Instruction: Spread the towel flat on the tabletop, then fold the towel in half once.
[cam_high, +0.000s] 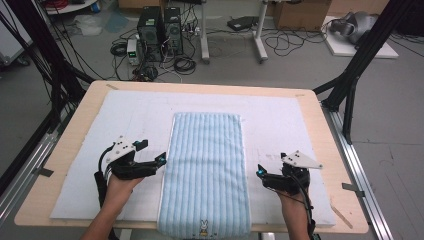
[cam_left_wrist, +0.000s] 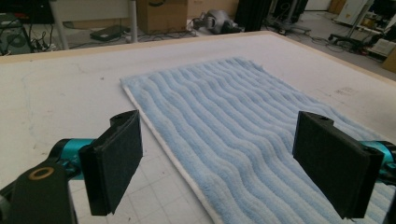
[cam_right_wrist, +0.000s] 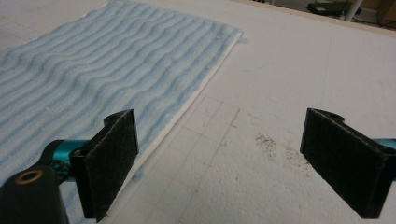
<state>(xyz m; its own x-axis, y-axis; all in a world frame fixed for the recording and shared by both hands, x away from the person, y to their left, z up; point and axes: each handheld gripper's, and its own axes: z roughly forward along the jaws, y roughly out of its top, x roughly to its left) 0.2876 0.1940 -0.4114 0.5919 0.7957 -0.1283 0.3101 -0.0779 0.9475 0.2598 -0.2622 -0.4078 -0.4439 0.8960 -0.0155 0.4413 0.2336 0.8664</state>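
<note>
We see a soft, fluffy light blue towel (cam_high: 206, 172) with wavy ridges, a long rectangle lying flat in the middle of a white mat (cam_high: 280, 120) on the wooden table (cam_high: 320, 112). Its near end has a small bunny picture (cam_high: 203, 224). Our left gripper (cam_high: 161, 159) is just left of the towel, our right gripper (cam_high: 260, 171) just right. Both are wide open and hold nothing.

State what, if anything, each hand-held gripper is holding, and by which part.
Nothing is held. The left hand-held gripper and the right hand-held gripper both stand open beside the long edges of the blue towel, with nothing between their jaws.
</note>
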